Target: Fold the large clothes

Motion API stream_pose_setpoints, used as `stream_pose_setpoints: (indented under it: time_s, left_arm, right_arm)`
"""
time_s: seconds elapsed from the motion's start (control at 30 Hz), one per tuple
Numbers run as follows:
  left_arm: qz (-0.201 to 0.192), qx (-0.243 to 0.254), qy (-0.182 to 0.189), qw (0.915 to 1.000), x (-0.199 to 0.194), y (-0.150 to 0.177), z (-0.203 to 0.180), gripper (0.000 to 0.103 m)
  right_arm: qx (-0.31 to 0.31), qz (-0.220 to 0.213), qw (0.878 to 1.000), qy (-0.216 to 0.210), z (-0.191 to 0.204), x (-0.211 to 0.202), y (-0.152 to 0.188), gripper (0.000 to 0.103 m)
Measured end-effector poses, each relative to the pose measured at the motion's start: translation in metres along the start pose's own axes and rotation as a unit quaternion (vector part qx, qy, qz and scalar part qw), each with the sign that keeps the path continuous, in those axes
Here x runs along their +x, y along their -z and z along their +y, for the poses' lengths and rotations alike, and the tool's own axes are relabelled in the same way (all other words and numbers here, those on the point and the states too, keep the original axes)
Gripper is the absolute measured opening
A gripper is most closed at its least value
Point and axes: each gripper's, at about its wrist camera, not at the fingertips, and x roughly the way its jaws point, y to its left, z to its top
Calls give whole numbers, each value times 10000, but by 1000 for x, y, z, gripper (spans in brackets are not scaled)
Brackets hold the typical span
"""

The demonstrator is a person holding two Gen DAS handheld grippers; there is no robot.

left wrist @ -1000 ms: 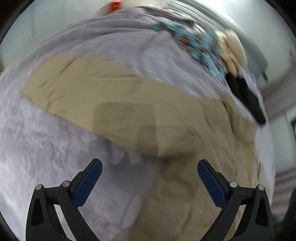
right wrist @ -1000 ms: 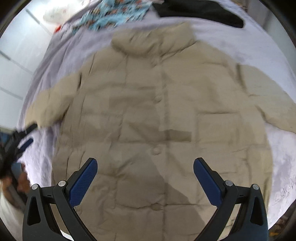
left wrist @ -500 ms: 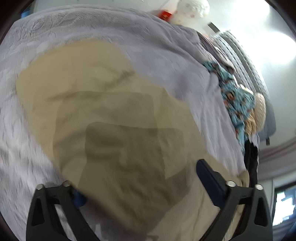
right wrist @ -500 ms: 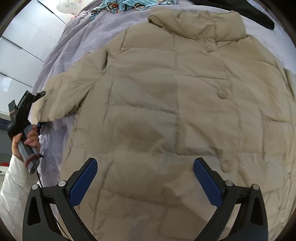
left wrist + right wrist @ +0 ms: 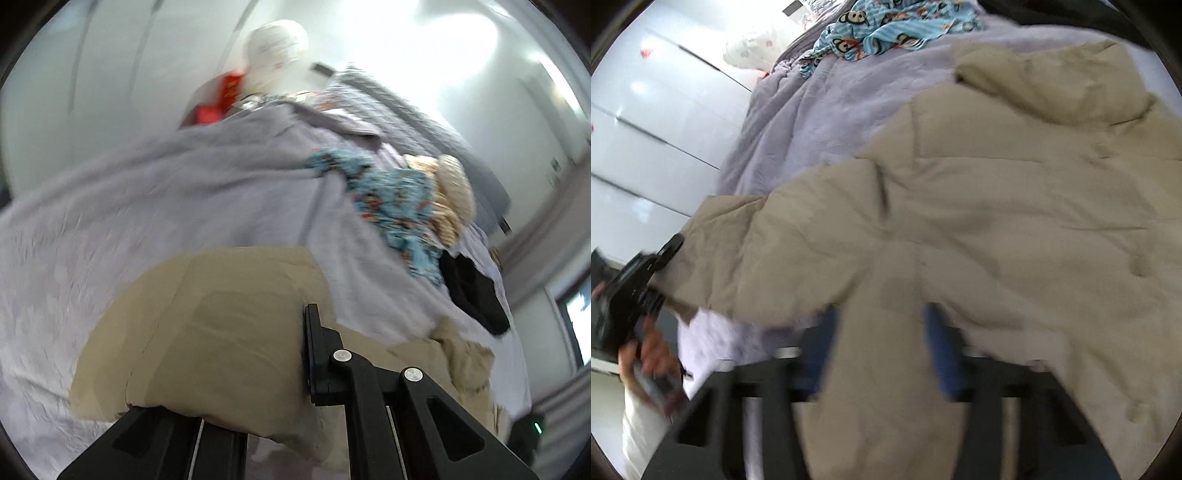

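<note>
Beige quilted jacket (image 5: 997,229) lies front-up on the lilac bedspread (image 5: 827,110). Left gripper (image 5: 258,369) is clamped shut on the sleeve (image 5: 207,332) near its cuff. Right gripper (image 5: 879,350) is closing over the jacket's side by the hem; blur hides whether its pads bite yet. To do this well: carry the sleeve flat across the chest, keep the hem side pinned, avoid dragging the body.
</note>
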Motion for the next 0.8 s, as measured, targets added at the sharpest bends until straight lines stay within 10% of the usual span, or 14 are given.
stream_pose_setpoints:
  time_s: [0.33,0.53,0.8]
  left_arm:
    - [228,1294,829,9879,-3,17,-141,10]
    - [604,2066,1033,9711,27,62,-241,10]
    - [1325,3649,352,9209,101,186,-342,10]
  right_arm:
    - [602,548,9927,-887,0,91,-8,23]
    - [740,855,9852,-1290,-21,71,-11,23]
    - [966,21,9953,-10,-142,-57,0,23]
